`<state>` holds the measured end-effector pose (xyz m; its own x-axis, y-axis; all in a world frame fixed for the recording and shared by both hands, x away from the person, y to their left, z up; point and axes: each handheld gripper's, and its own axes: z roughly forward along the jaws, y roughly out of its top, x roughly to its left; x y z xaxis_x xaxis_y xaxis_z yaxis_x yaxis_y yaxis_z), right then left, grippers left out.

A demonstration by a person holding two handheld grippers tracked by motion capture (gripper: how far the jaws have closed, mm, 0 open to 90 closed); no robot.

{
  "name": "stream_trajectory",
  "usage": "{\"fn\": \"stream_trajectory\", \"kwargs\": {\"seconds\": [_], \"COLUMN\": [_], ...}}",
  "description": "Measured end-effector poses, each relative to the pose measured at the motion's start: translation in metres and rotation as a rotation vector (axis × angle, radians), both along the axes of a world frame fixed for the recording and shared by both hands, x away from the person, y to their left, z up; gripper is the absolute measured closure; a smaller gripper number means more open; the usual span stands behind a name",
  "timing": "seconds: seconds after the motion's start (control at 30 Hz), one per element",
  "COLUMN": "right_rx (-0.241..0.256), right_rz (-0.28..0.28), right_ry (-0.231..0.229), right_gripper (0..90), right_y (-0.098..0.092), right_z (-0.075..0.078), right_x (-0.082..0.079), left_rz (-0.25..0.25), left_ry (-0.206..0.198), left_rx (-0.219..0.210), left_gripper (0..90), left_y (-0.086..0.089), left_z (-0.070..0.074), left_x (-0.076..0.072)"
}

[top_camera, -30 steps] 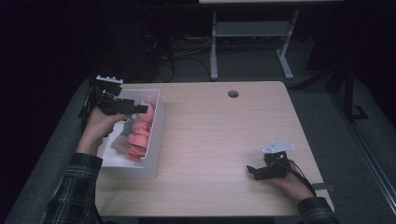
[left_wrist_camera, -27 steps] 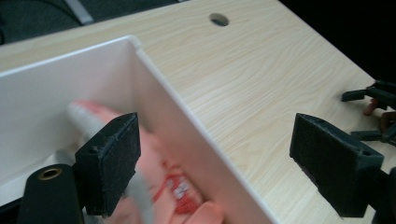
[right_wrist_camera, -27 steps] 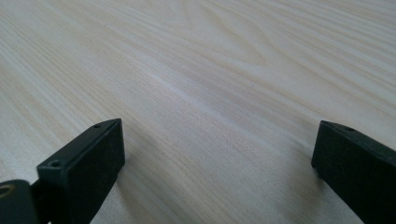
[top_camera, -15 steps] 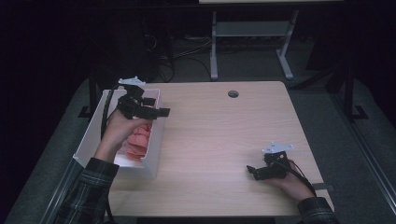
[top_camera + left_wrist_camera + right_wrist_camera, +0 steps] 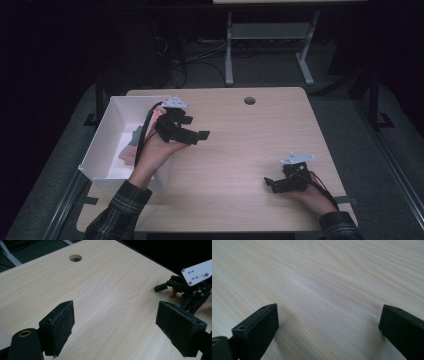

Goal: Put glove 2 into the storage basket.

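Left tongs (image 5: 199, 136) spread and empty above the counter (image 5: 240, 150) just right of the white box (image 5: 107, 132), pink pieces (image 5: 131, 150) lying inside; right tongs (image 5: 270, 183) spread, resting near counter edge; judged mid-transfer, next calls for returning into the box to pinch a piece.

Even light falls from overhead on the table (image 5: 240, 150), while the room behind sits nearly black (cables barely readable). Both gripper views are sharp on the wood grain, with soft shadows under the jaws.
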<state>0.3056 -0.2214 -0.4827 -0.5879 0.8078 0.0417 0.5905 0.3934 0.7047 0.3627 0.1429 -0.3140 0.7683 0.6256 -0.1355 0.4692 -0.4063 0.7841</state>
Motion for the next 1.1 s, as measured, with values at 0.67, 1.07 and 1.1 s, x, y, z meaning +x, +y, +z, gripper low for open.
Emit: {"fn": "stream_trajectory", "kwargs": {"seconds": [0.67, 1.07, 1.1], "right_rx": [0.000, 0.000, -0.001], "right_rz": [0.002, 0.002, 0.003], "right_ry": [0.000, 0.000, 0.000], "right_gripper": [2.0, 1.9, 1.9], "right_y": [0.000, 0.000, 0.000], "right_z": [0.000, 0.000, 0.000], "right_x": [0.000, 0.000, 0.000], "left_rz": [-0.071, -0.116, -0.120], "left_ry": [-0.001, 0.014, 0.019], "left_rx": [0.054, 0.076, 0.075], "left_gripper": [14.7, 14.6, 14.7], "left_y": [-0.042, -0.050, -0.051], "left_z": [-0.073, -0.116, -0.120], "left_x": [-0.020, -0.027, -0.028]}}
